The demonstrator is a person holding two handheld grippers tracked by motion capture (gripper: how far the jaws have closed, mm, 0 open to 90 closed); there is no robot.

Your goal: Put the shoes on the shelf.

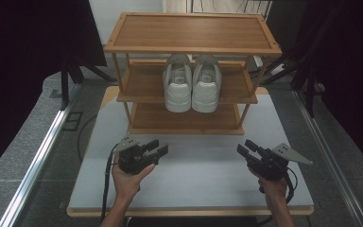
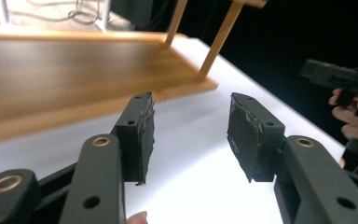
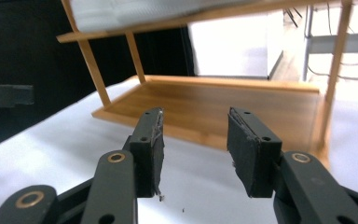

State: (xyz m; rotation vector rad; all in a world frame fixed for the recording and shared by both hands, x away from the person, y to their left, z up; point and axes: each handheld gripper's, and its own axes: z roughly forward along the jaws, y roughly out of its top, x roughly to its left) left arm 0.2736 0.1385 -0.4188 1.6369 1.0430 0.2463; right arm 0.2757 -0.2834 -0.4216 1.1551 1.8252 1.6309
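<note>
A three-tier wooden shoe rack (image 1: 191, 30) stands at the far side of the white table top (image 1: 194, 184). A pair of white sneakers sits on its middle shelf with the heels toward me, the left shoe (image 1: 177, 84) touching the right shoe (image 1: 206, 84). The bottom shelf (image 1: 184, 120) is bare, as it is in the left gripper view (image 2: 74, 70) and the right gripper view (image 3: 242, 100). My left gripper (image 1: 158, 147) (image 2: 191, 100) is held open above the table, in front of the rack's left half. My right gripper (image 1: 246, 147) (image 3: 193, 114) is open too, in front of the right half. Nothing is between either pair of jaws.
Dark curtains hang on both sides. Metal rails (image 1: 38, 161) run along the grey floor beside the table. Black stand legs (image 1: 307, 80) are at the back right. A cable (image 1: 108, 175) trails from the left gripper over the table's front edge.
</note>
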